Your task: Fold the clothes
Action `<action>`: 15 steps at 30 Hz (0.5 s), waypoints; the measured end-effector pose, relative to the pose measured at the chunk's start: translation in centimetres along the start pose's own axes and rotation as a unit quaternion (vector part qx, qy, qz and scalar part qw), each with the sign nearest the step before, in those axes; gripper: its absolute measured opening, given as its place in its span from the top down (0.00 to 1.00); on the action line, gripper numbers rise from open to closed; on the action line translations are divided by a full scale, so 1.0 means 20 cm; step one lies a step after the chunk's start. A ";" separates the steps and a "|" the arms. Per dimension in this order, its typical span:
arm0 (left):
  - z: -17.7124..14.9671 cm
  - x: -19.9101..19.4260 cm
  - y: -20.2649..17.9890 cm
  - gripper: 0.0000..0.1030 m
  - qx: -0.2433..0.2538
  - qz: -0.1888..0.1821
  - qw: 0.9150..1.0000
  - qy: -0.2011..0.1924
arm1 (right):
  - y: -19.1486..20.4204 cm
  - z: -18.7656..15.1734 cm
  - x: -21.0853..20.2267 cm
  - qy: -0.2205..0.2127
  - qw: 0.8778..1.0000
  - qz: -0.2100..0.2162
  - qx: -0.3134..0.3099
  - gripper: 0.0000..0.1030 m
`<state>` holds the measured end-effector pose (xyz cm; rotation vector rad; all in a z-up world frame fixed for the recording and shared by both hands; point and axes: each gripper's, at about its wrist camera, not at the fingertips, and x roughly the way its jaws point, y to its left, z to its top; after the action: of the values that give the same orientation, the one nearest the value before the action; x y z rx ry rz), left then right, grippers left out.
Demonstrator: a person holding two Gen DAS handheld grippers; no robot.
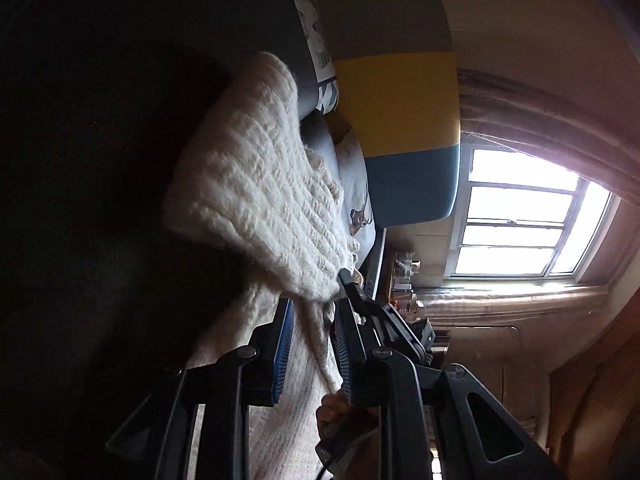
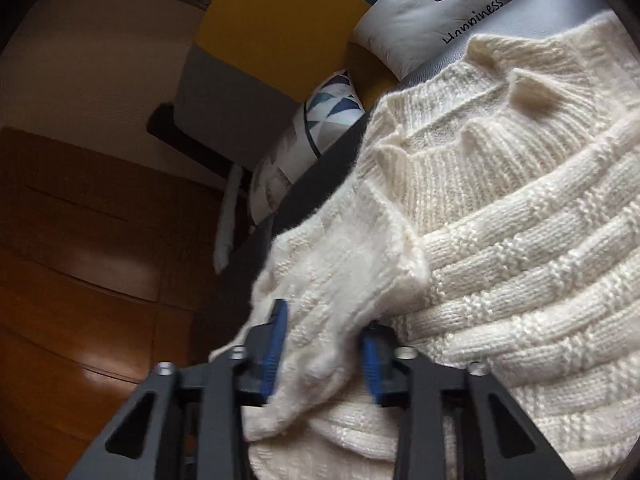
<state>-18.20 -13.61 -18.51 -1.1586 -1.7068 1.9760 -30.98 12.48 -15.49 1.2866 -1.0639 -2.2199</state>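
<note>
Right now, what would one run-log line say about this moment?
task: fold clothes | left gripper: jaws around cream sweater | right gripper: jaws around sweater fold | surface: sofa, deer cushion

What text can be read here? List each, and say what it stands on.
"Happiness ticket": black script on the white deer cushion, right wrist view.
Dark print on the patterned cushion, left wrist view: too blurred to read.
The cream sweater shows no label.
</note>
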 end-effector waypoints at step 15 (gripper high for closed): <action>0.00 0.30 -0.08 0.81 0.013 0.073 0.997 0.000 | 0.64 0.29 -0.34 -0.061 0.977 -0.029 -0.200 0.93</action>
<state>-22.43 -9.26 -19.28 -1.3082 -1.6345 2.0766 -33.14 10.89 -0.19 1.0272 -0.5768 -2.4220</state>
